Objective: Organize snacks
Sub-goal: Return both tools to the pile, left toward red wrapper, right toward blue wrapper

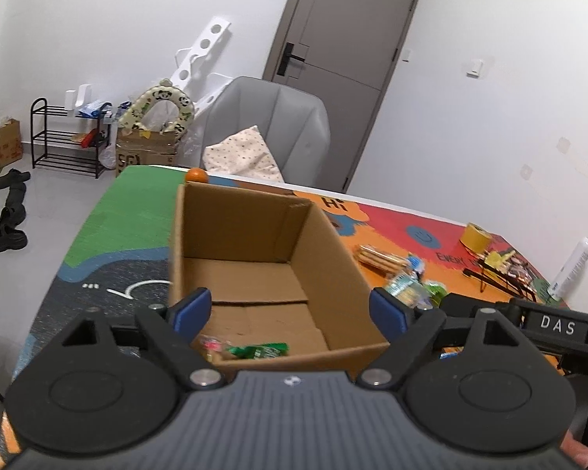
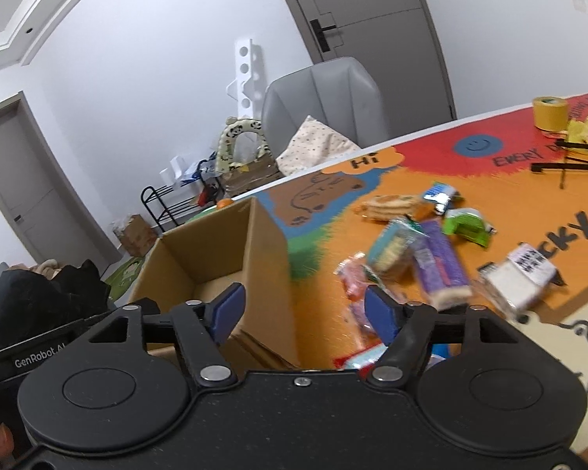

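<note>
1. Cardboard box [image 1: 254,270] on the table [image 1: 129,211] holds only two small packets [image 1: 247,348].
2. Most snacks [image 2: 431,258] lie beside it, unsorted.
3. Left tool [image 1: 290,309] and right tool [image 2: 303,309] gape wide, empty.

We see the left gripper [image 1: 290,307] low in the frame, its blue-padded fingers [image 1: 194,309] spread wide with nothing between them, over the near wall of an open brown cardboard box [image 1: 325,243] at centre. On the box floor, lower left, lie a green snack wrapper [image 1: 260,349] and a pink-and-clear packet [image 1: 211,346]. A round orange fruit [image 1: 196,175] sits just behind the far rim. Right of the box, loose snack packets [image 1: 405,284] and a yellow tape roll [image 1: 475,237] rest on the colourful printed table mat [image 1: 129,211].
</note>
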Demonstrator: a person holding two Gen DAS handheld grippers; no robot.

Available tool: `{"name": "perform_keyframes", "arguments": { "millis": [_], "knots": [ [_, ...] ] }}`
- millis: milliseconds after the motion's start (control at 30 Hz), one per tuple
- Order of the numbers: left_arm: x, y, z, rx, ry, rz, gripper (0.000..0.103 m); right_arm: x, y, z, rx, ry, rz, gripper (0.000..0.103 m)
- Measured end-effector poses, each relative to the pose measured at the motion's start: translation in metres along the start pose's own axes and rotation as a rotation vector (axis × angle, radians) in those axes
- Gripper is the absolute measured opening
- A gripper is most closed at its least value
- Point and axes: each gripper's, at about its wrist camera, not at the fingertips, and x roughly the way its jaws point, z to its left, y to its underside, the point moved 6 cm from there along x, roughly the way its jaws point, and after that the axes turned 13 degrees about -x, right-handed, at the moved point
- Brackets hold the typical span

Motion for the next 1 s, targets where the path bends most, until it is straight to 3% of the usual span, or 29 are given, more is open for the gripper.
{"name": "perform_keyframes", "arguments": {
  "millis": [200, 567, 1000],
  "knots": [
    [0.002, 0.014, -0.02, 0.032, 0.014, 0.024, 0.087, -0.016, 0.01, -0.027, 0.031, 0.044, -0.015, 0.087],
    [0.007, 0.038, -0.058, 0.09, 0.057, 0.055, 0.088, -0.035, 0.03, -0.069, 0.083, 0.1, -0.016, 0.087],
    [0.02, 0.066, -0.094, 0.115, 0.136, 0.066, 0.087, -0.038, 0.05, -0.1, 0.121, 0.099, 0.005, 0.083]
  ]
}}
